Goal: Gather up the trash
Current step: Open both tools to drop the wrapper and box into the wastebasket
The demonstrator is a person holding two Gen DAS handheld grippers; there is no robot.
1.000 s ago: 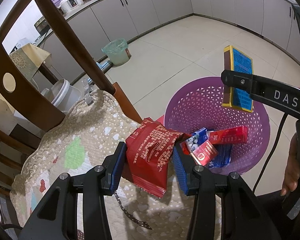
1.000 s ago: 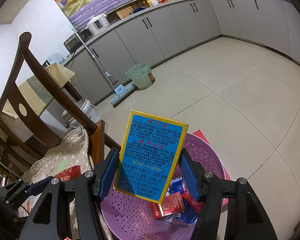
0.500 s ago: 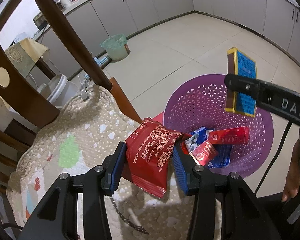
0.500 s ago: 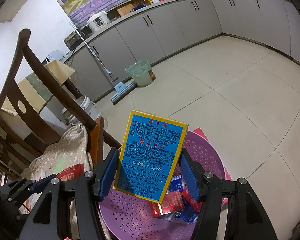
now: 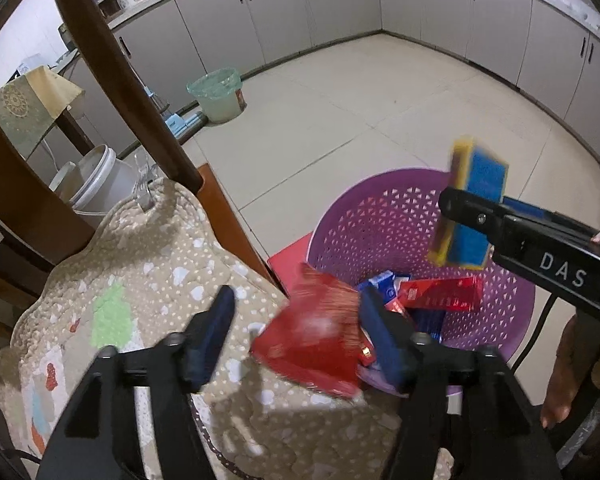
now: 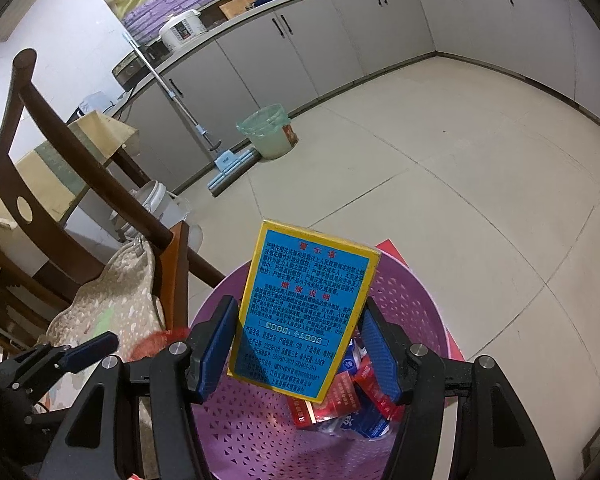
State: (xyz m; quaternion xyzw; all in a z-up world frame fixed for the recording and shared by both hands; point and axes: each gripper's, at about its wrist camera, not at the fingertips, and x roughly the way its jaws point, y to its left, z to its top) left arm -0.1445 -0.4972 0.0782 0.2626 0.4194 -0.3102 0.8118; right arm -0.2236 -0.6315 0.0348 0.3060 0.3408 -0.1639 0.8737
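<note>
- left wrist view: the left claw (image 5: 296,320) is standing spread, its jaws having just been opening; the red wrapper (image 5: 312,344) is lying blurred between them, leaning against the right-hand pad and clear of the left-hand one, so it is looking released rather than pinched.
- the wrapper is sitting over the edge of the quilted cushion (image 5: 140,264) on the chair (image 5: 112,60), just beside the near rim of the purple basket (image 5: 384,216), which is lying to the right and slightly ahead of this claw; the wrapper's long side is running roughly along the claw's pointing line, tilted toward the basket.
- in the same view the right claw (image 5: 466,216) is reaching in from the right over the basket, pinching the blue box (image 5: 476,196).
- right wrist view: the right claw (image 6: 298,350) is pressing both pads on the blue box (image 6: 308,312), which is standing upright with its long side pointing away from the claw.
- the basket (image 6: 404,292) is lying directly below the box, with red and blue packets (image 6: 352,400) already in its bottom; this hand is the nearer one to the drop, and i judge that letting go is all it is needing.
- the left claw (image 6: 92,346) is showing at the lower left, beside the basket rim, with a red blur next to it.
</note>
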